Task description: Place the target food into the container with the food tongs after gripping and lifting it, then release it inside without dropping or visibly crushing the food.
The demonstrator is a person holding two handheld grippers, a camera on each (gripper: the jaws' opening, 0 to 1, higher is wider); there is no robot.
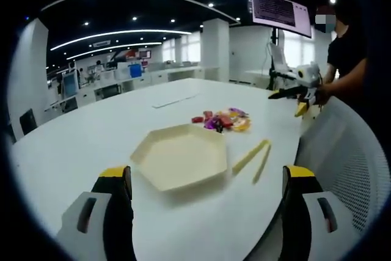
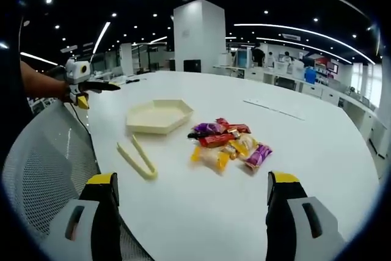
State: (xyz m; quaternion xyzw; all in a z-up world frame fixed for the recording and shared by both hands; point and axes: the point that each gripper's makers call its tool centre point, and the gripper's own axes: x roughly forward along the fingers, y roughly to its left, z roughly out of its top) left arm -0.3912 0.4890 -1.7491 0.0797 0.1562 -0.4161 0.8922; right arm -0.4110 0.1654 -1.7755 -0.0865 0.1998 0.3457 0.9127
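- Yellow-tipped jaws of the right claw (image 2: 190, 197) rise at the bottom of the right gripper view, spread wide and released, nothing between them, above the bare white counter (image 2: 317, 151).
- Left claw (image 1: 208, 191) likewise released in the left gripper view, jaws wide apart, empty, hovering near the counter edge.
- Right gripper view: pile of wrapped snacks (image 2: 227, 143) at 12 o'clock from the right claw, near it. Mixed wrappers in purple, red, yellow and orange, touching and overlapping.
- Food tongs (image 2: 138, 158) lie flat at about 10 o'clock from the right claw, cream-coloured, the two arms splayed in a narrow V, untouched. Mesh chair back (image 2: 43, 169) sits just beside the counter edge at 9 o'clock.
- Hexagonal tray (image 2: 160, 116), cream and empty, lies beyond the tongs, apart from the snack pile.
- Left gripper view: same tray at 12 o'clock, tongs at 1 o'clock, snacks beyond the tray.
- Handling judgement: the tongs look light, thin plastic and springy; best taken near mid-arm so a squeeze closes the tips.
- Snacks look light, with slick crinkly wrappers and probably crushable contents. Pinch one across its width at the pile's edge with gentle pressure, since it could slip sideways.
- Which snack is the target I cannot tell.
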